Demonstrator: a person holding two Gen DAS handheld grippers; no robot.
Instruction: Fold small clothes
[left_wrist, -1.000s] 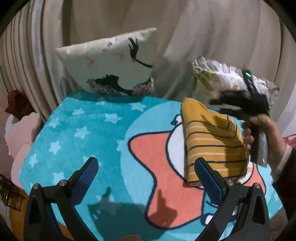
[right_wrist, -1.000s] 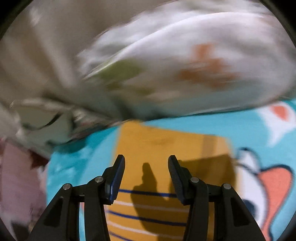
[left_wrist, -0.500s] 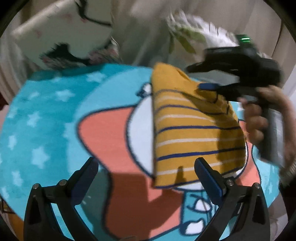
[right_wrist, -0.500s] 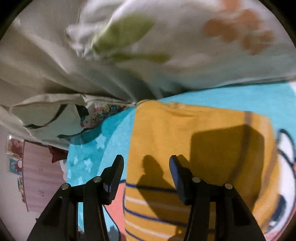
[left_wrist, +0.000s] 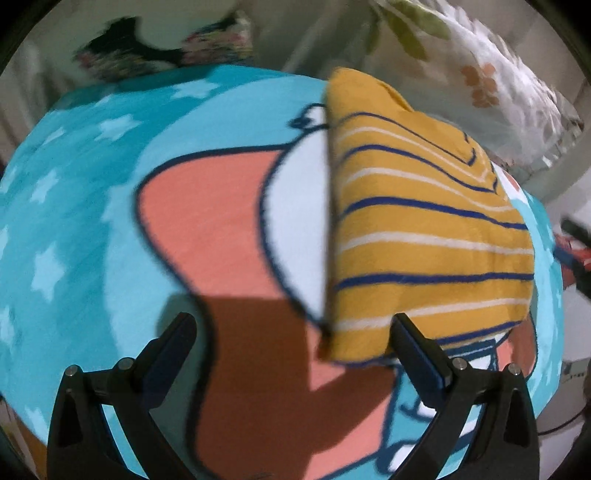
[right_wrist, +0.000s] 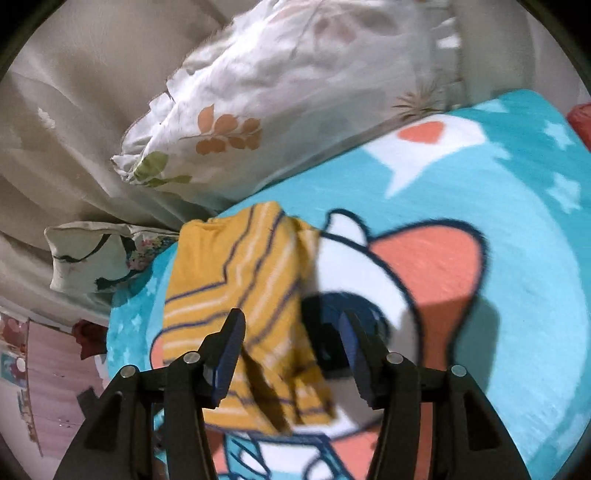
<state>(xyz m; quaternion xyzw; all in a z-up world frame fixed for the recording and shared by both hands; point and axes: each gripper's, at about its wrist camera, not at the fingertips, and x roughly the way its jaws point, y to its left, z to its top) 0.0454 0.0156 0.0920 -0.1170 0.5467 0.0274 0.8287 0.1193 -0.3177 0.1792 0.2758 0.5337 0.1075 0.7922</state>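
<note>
Mustard-yellow cloth with navy and white stripes, the folded garment (left_wrist: 424, 236), lies flat on the turquoise cartoon blanket (left_wrist: 92, 192) ahead of the left claw (left_wrist: 291, 339) and toward its right finger, whose tip overlaps the cloth's near corner; whether it touches cannot be told. This claw is spread wide with nothing between its fingers. The whole left wrist view is smeared by motion, so the blanket's drawing reads only as a coral shape, a white patch and dark outlines. Beyond the garment, a leaf-printed pillow (left_wrist: 480, 74) is cut off by the top edge, and a second cushion (left_wrist: 162, 48) ahead to the left is too blurred to read. At the far right edge some dark and red shapes cannot be identified. In the right wrist view, the right claw (right_wrist: 291, 350) is released, its fingers parted above the garment (right_wrist: 236, 288), which sits mostly ahead of its left finger; the near end is blurred and partly hidden behind that finger. The leaf-printed pillow (right_wrist: 280, 110) lies ahead, past the garment, and the cushion (right_wrist: 96, 254) sits far off to the left against pale drapery (right_wrist: 74, 92).
</note>
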